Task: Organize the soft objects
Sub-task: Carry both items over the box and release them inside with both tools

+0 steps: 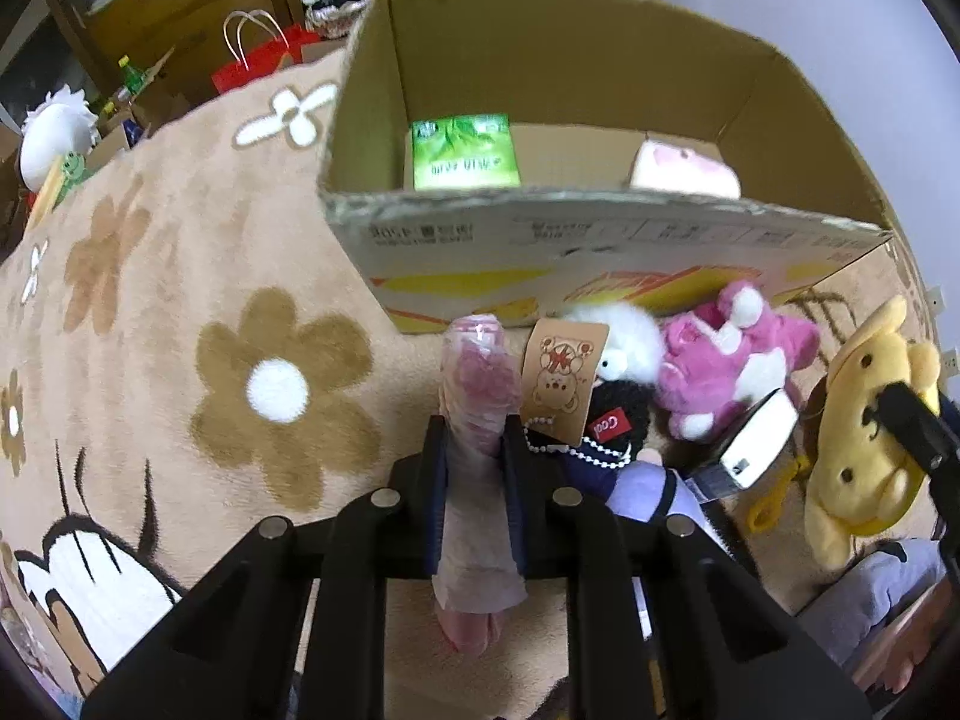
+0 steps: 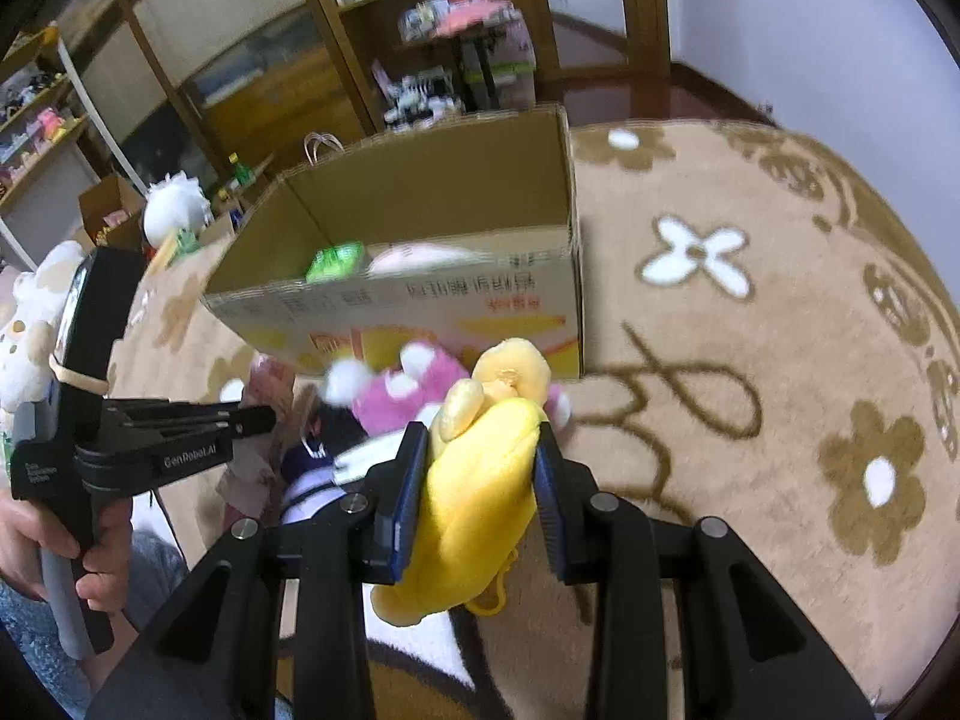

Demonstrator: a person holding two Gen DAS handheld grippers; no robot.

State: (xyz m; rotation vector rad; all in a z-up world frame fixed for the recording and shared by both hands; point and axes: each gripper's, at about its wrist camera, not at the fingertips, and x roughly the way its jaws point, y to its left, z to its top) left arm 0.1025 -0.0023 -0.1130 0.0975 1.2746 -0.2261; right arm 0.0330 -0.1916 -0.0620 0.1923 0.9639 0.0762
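Note:
My left gripper [image 1: 474,429] is shut on a long pink soft item in clear wrap [image 1: 480,372], just in front of the open cardboard box [image 1: 540,204]. A green pack [image 1: 462,153] and a pale pink plush [image 1: 684,171] lie inside the box. A pink plush [image 1: 732,354], a white fluffy toy [image 1: 624,336] and a black plush with a paper tag [image 1: 612,414] lie on the carpet by the box front. My right gripper [image 2: 480,438] is shut on a yellow plush [image 2: 474,492], lifted over the carpet near the box [image 2: 420,306]. The left gripper [image 2: 252,417] shows at the left, in a person's hand [image 2: 36,540].
A beige flower-patterned carpet [image 1: 180,300] covers the floor. A red paper bag [image 1: 258,63] and a white plush [image 1: 54,132] sit beyond its far left edge. Wooden shelves [image 2: 420,30] with small items stand behind the box. A cream plush [image 2: 30,324] sits at the left.

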